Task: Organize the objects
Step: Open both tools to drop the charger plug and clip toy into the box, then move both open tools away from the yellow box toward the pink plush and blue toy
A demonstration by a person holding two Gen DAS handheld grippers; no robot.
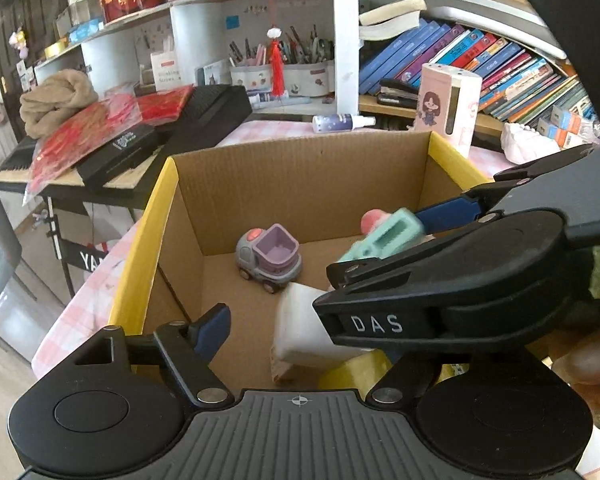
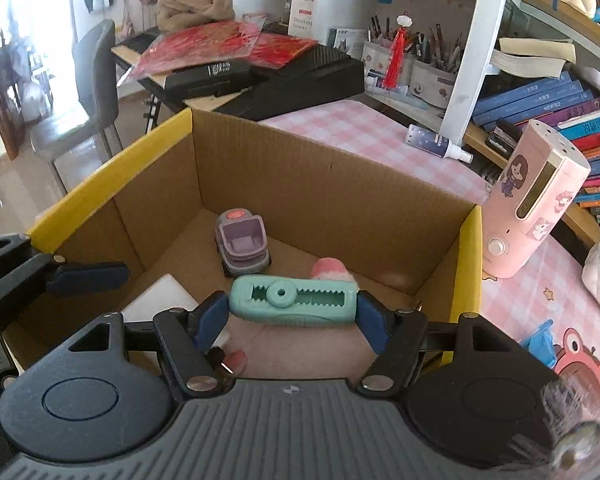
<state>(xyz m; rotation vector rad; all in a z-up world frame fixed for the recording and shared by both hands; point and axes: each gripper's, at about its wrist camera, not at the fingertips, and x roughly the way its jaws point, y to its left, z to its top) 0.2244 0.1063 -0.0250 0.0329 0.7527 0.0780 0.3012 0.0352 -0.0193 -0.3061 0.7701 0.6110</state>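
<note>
Mint toy (image 1: 384, 240), seen from the left wrist, hangs over the cardboard box (image 1: 300, 184) in the right gripper (image 1: 400, 248); the left gripper (image 1: 300, 320) stands open and empty. From the right wrist, blue pads (image 2: 210, 318) clamp both toy ends above a purple toy truck (image 2: 242, 242).

Inside the cardboard box (image 2: 300, 184) sat one purple toy truck (image 2: 242, 246). One mint toy (image 2: 292, 300), one white block (image 1: 300, 324) there too.
</note>
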